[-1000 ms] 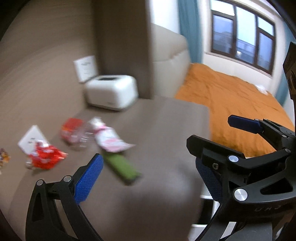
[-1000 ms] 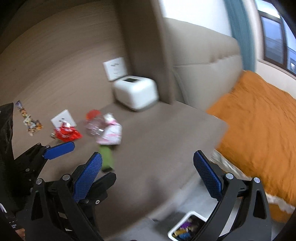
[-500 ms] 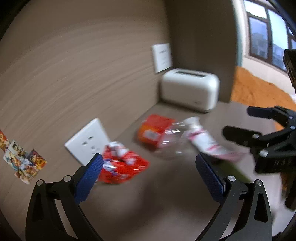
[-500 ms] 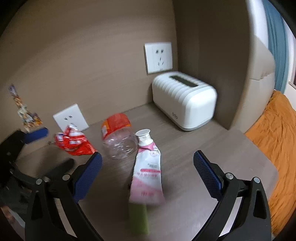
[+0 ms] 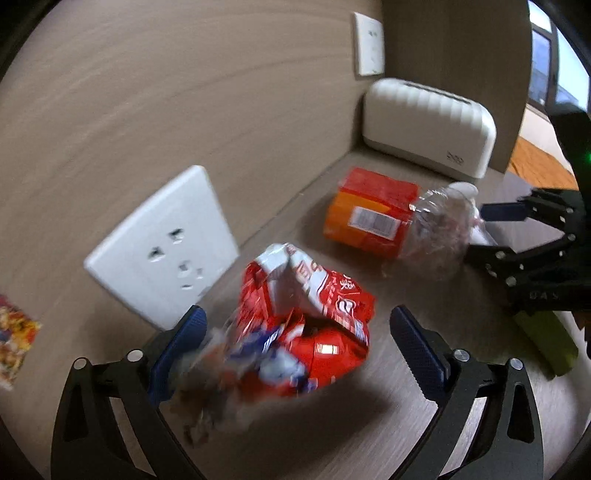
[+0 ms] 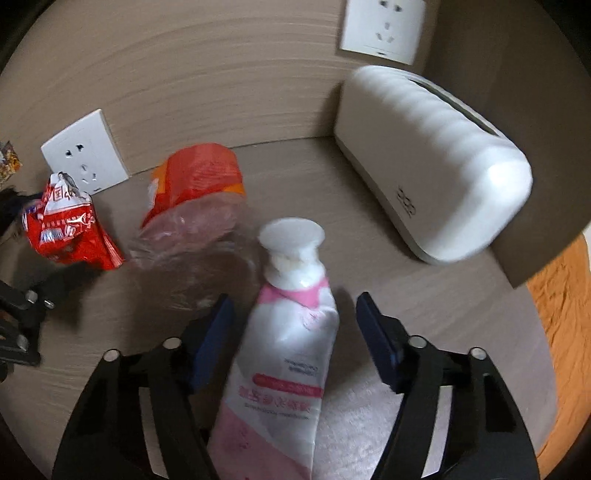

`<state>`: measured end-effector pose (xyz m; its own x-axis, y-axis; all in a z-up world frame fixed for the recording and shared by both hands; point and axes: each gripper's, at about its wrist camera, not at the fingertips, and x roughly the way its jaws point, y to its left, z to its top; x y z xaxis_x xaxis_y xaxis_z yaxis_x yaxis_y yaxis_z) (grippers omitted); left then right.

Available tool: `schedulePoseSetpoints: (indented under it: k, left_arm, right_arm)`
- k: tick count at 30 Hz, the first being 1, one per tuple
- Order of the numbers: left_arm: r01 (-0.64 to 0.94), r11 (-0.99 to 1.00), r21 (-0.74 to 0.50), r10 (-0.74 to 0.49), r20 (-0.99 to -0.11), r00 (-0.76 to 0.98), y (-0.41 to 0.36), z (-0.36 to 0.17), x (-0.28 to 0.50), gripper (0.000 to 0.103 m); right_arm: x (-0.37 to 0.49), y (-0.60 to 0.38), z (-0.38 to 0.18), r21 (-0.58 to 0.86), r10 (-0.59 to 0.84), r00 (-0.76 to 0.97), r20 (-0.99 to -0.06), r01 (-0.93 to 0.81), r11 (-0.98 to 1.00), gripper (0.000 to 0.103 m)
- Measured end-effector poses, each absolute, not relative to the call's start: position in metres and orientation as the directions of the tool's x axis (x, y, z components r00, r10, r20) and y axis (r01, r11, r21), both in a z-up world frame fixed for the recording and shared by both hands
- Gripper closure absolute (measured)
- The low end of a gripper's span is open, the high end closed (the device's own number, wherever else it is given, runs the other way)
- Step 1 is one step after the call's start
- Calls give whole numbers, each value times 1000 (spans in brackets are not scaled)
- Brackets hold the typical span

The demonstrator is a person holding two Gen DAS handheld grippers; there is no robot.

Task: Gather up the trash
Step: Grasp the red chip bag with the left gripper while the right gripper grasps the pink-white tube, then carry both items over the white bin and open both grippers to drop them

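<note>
A crumpled red snack wrapper lies on the brown shelf between the open fingers of my left gripper; the fingers do not touch it. It also shows in the right wrist view. A clear plastic bottle with an orange label lies behind it, also in the right wrist view. A pink and white tube lies between the open fingers of my right gripper. A green packet lies under the right gripper.
A white toaster-shaped box stands at the back right against a brown partition. Two white wall sockets sit on the wood-grain wall. An orange bed cover lies beyond the shelf's right edge.
Both grippers have swung from the room toward the wall and moved in close. The left now straddles the red wrapper, the right straddles the pink tube.
</note>
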<state>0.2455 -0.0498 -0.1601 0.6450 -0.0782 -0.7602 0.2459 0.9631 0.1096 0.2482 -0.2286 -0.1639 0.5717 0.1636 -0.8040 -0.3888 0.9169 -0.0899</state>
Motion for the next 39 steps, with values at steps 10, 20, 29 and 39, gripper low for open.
schedulePoseSetpoints:
  k: [10,20,29,39]
  left_arm:
    - [289,957,31,-157,-782,603,-64,-173,240,57]
    - [306,952,-2,-210,-731,649,-69,-127,196,57]
    - [430,903,-23,-318,-709,630,-121,-97,140,57]
    - [668,744,-23,-465,-736,492,-231,-106,75,57]
  right_arm:
    - [234,-237,-157,9,242,577,-780,-377,926,55]
    - [171,-266,-106,63,274,656,-703,-327,943,55]
    - [125,-304,-69,97,246,728,-640,-241,966,55]
    - [40,-377,-66,149,141,768,-624,-60,987,55]
